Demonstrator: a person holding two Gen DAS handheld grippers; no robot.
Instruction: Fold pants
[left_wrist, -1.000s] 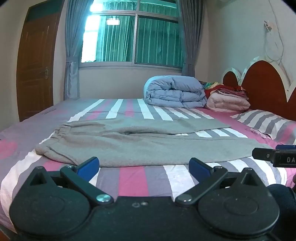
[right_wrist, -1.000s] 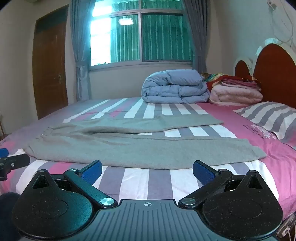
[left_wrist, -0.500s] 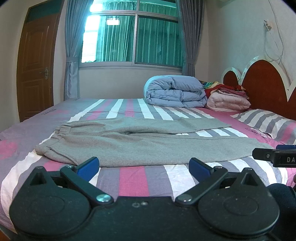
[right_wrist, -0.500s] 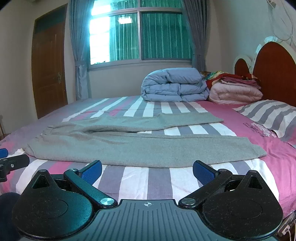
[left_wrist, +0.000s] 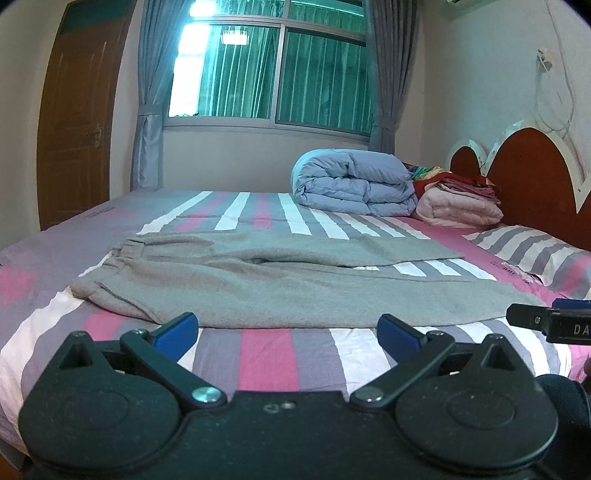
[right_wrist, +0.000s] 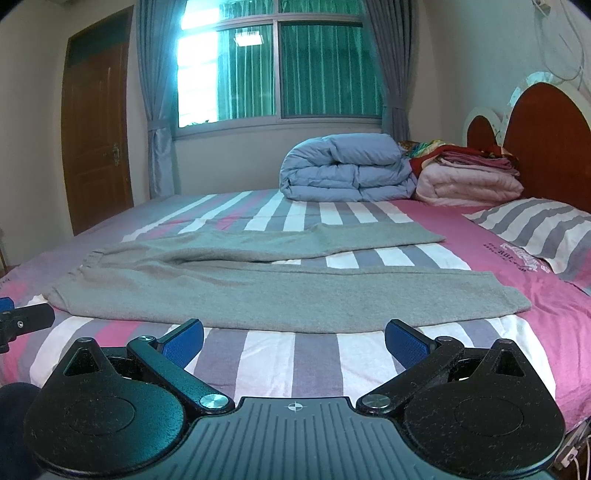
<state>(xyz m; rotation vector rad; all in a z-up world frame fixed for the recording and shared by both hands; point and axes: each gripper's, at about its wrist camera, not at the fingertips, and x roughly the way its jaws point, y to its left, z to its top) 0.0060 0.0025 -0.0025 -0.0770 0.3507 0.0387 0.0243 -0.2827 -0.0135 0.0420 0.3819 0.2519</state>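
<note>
While both tools hover at the bed's near edge, the grey sweatpants (left_wrist: 280, 291) lie flat across the striped bedsheet (left_wrist: 269, 354), waistband toward 9 o'clock, leg cuffs toward 3 o'clock, legs slightly apart. The left hand-held gripper (left_wrist: 287, 326) and right hand-held gripper (right_wrist: 294, 334) each have jaws spread wide, holding nothing. The fleece looks soft, limp and light, likely to sag and drag on the sheet. Sensible holds seem to be the waistband corner and the near cuff (right_wrist: 509, 299), pinched through both layers.
</note>
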